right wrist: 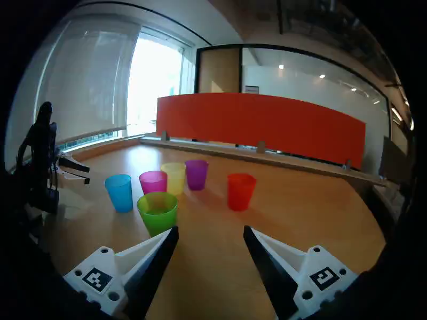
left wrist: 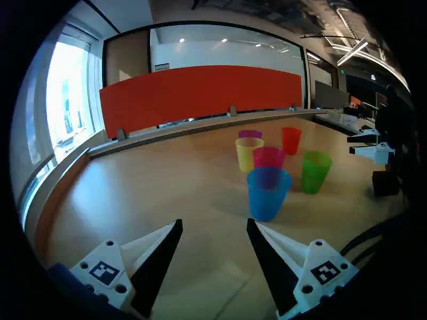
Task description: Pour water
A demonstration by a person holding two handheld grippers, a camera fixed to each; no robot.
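Note:
Several plastic cups stand upright on a wooden table (left wrist: 160,186). In the left gripper view the blue cup (left wrist: 268,193) is nearest, just beyond my open left gripper (left wrist: 214,226), with the pink cup (left wrist: 268,158), yellow cup (left wrist: 248,153), purple cup (left wrist: 250,134), red cup (left wrist: 291,140) and green cup (left wrist: 315,171) behind it. In the right gripper view the green cup (right wrist: 157,212) stands just ahead of the left fingertip of my open right gripper (right wrist: 211,232). Behind it are the blue cup (right wrist: 119,192), pink cup (right wrist: 153,182), yellow cup (right wrist: 173,177), purple cup (right wrist: 196,174) and red cup (right wrist: 240,191). Nothing is between either gripper's fingers.
A long orange divider panel (left wrist: 203,93) (right wrist: 261,122) stands along the table's far edge. Bright windows (right wrist: 155,80) lie beyond. The other gripper (left wrist: 373,146) appears at the right of the left gripper view, and at the far left (right wrist: 66,165) of the right gripper view.

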